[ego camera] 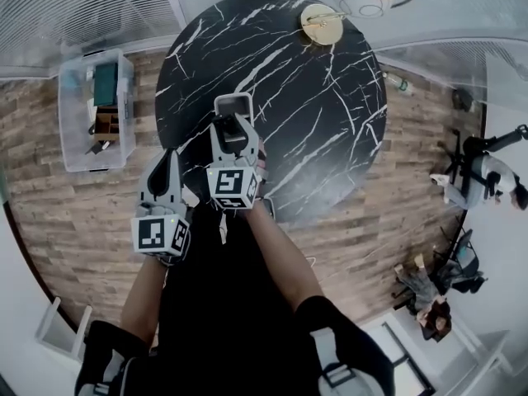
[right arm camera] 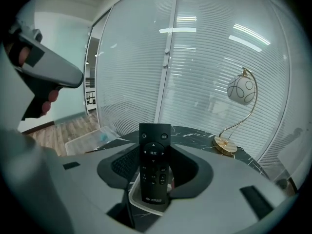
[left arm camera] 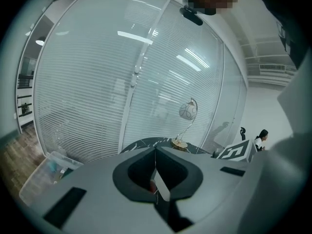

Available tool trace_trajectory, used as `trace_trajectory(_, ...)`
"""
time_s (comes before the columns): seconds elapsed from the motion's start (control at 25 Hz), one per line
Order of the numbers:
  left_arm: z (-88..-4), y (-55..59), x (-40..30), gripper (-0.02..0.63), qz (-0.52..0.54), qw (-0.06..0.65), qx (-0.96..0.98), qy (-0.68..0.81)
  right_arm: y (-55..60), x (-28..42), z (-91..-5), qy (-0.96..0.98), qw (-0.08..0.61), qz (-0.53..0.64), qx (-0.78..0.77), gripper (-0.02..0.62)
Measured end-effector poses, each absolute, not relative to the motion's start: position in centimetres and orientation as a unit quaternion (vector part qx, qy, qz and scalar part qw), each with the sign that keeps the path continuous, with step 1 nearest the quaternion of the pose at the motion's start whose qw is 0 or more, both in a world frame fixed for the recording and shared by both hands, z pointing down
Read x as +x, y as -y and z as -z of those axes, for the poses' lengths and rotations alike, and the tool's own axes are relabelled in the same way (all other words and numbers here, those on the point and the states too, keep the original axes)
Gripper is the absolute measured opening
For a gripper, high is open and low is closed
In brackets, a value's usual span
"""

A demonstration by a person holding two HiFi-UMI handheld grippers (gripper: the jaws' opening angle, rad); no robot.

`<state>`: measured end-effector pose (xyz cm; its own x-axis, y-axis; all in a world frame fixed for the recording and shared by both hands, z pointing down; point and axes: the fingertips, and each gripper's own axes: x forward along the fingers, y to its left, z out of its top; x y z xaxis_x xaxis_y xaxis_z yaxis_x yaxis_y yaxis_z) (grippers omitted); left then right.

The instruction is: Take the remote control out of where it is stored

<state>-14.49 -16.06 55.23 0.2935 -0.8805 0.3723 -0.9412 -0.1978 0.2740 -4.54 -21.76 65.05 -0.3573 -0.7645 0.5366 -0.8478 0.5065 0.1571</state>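
A black remote control point(right arm camera: 155, 165) stands upright in a white holder point(right arm camera: 146, 206) on the round black marble table point(ego camera: 322, 106). My right gripper point(right arm camera: 155, 147) is shut on the remote, one jaw against each of its long sides, with its lower end still inside the holder. In the head view the right gripper point(ego camera: 233, 129) reaches over the table's near edge to the holder point(ego camera: 233, 102). My left gripper point(ego camera: 169, 163) hangs to its left, off the table edge. It point(left arm camera: 156, 152) is shut with nothing in it.
A gold-based lamp point(ego camera: 322, 23) with a round shade point(right arm camera: 242, 90) stands at the table's far side. A clear plastic bin point(ego camera: 95, 110) sits on the wood floor to the left. A glass wall with blinds point(right arm camera: 195, 72) runs behind. People point(ego camera: 487, 176) sit at the far right.
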Motion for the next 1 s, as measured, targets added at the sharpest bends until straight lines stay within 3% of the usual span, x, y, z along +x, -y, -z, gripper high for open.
trace_trajectory(0.48,-49.1,11.9,-12.8,0.008,-0.017,0.180,0.809,0.559,18.4,-2.3,-55.5,0.819,0.195,-0.079,0.534,0.186)
trace_trajectory(1.0,-44.8,5.4,-6.5,0.008,-0.017,0.127,0.856,0.501,8.8,3.1,-48.3,0.831,0.134,-0.064,0.536,0.186)
